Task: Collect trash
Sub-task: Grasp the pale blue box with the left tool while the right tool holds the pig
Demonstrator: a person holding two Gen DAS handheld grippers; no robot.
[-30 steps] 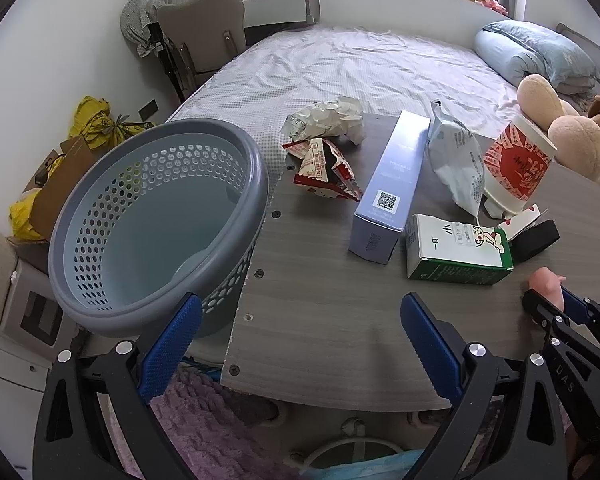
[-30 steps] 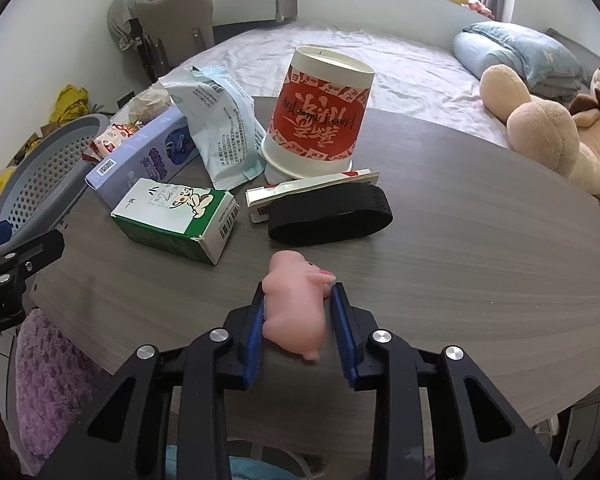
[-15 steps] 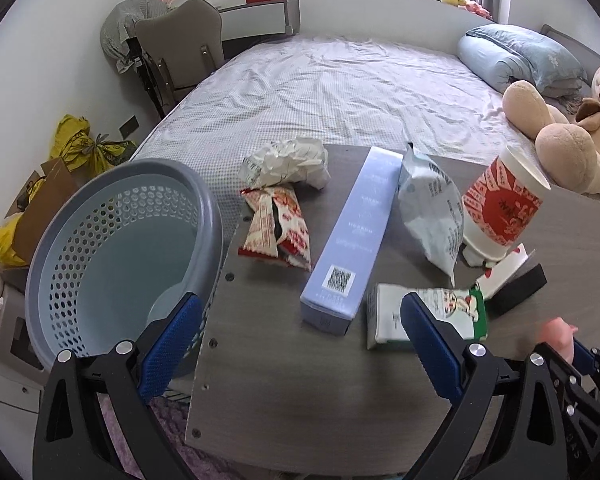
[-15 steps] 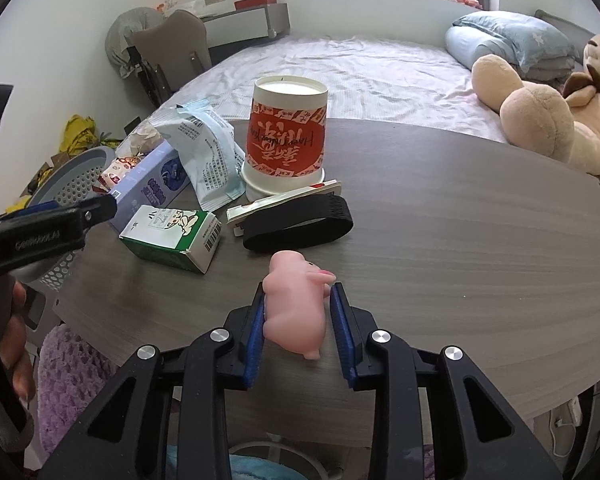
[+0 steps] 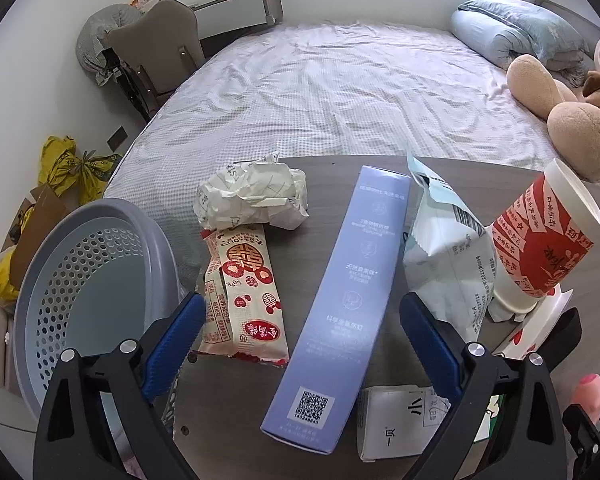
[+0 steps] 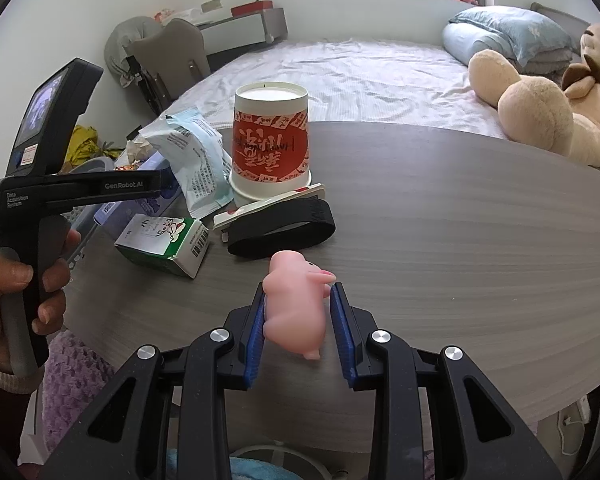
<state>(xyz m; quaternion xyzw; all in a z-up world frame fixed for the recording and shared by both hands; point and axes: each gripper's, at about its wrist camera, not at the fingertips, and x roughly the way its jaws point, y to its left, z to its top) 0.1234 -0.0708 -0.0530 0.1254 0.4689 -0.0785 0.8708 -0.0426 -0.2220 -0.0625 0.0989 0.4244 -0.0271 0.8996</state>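
My left gripper is open and empty, above the long lavender box on the grey table. Left of the box lie a red-and-white snack wrapper and a crumpled paper ball. Right of it are a pale blue bag, a red paper cup and a green-and-white carton. The grey basket stands at the table's left edge. My right gripper is shut on a pink toy pig.
A black band and a flat white packet lie in front of the cup. The carton lies left of them. A bed lies behind the table, with a teddy bear at right.
My left gripper has moved forward and right from the basket to over the lavender box and wrapper. My right gripper has lifted slightly, still holding the pig.
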